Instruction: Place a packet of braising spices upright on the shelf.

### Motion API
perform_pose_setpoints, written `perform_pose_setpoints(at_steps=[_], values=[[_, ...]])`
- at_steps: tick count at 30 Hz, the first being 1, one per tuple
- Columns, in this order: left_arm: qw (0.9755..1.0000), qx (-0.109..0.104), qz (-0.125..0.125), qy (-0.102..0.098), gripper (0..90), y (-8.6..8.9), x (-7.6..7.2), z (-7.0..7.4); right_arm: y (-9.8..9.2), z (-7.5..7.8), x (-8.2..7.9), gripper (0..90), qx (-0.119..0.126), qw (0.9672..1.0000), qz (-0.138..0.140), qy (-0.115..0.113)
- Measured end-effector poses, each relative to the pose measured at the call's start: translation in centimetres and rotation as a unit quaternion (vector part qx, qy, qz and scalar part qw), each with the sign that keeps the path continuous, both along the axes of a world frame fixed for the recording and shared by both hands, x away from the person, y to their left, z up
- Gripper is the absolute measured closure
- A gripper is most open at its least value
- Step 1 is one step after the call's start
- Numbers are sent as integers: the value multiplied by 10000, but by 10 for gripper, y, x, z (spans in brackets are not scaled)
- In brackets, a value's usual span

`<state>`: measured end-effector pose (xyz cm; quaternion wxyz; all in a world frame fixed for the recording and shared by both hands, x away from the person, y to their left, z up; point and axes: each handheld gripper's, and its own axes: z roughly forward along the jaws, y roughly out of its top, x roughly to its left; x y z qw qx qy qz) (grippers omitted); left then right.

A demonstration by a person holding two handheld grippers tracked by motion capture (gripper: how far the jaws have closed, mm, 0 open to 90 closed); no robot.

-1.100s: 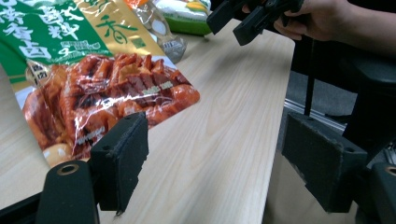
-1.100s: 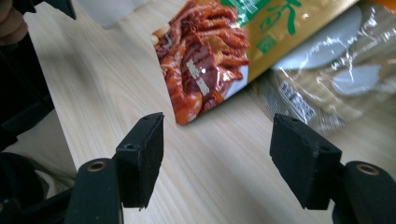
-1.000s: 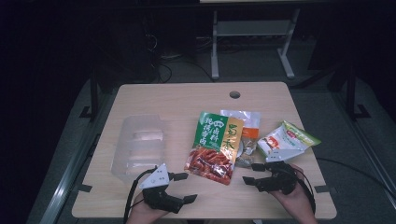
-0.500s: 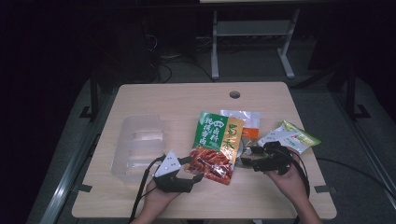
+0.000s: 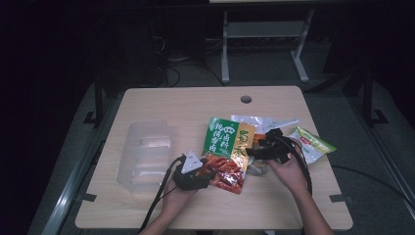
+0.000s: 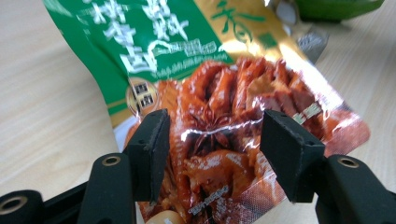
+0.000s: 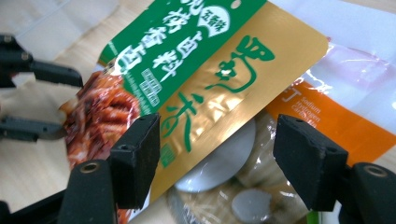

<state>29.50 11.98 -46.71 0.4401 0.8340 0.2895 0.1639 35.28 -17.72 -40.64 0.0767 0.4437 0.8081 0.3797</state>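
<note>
A snack packet [image 5: 226,142], green and gold on top and red with pictured meat at its near end, lies mid-table. My left gripper [image 5: 214,172] has its jaws on either side of that red end [image 6: 219,135]. They have just been closing, the packet is between them, and the pads [image 6: 154,144] stand a little off it. My right gripper [image 5: 250,152] reaches in from the right, open, its jaws spanning the packet's gold edge [image 7: 219,93]. The left gripper [image 7: 70,106] is also seen at the left of the right gripper view.
A clear plastic container [image 5: 147,154] stands at the table's left. Under the snack packet lie a white and orange packet [image 7: 327,116] and a clear bag of pale round pieces [image 7: 243,196]. A green packet [image 5: 315,144] lies at the right. A cable hole [image 5: 245,99] is near the far edge.
Both hands have come in from the near edge toward the snack packet. The left gripper moved right onto its red end; the right gripper moved left from the green packet to its gold edge.
</note>
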Motion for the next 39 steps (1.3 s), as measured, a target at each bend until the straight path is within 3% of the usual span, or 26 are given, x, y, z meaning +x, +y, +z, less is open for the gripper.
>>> perform_pose_setpoints(at_steps=[3, 9, 11, 16, 17, 19, 22, 24, 26, 30, 39], values=[[10000, 48, 31, -36, 445, -1, 0, -1, 1, -4, 7, 315, 102, 9998, -133, 56], [9999, 100, 71, 76, 439, -2, 2, -3, 0, -11, 17, 327, 107, 9992, -344, 168], [9999, 88, 73, 64, 434, -2, 2, -4, -1, -14, 19, 331, 223, 9989, -344, 236], [9999, 105, 63, 68, 432, -1, 2, -4, 1, -18, 23, 357, 248, 9988, -356, 237], [9999, 117, 55, 78, 433, -1, 3, -4, 4, -19, 24, 405, 419, 9981, -359, 256], [9999, 132, 56, 78, 432, -1, 3, -4, 7, -21, 26, 425, 521, 9980, -244, 252], [9999, 139, 58, 80, 430, -1, 3, -5, 12, -22, 26, 466, 533, 9982, -123, 260], [9998, 120, 57, 113, 422, -1, 3, -5, 17, -24, 27, 585, 466, 9983, -97, 342], [9998, 104, 60, 134, 416, -1, 4, -5, 19, -26, 28, 650, 502, 9982, -93, 320], [9998, 64, 58, 188, 403, 0, 4, -5, 20, -22, 26, 835, 770, 9962, 142, 369], [9994, -190, 72, 270, 332, 4, -2, 7, 20, -4, 11, 896, 863, 9946, 567, 127]])
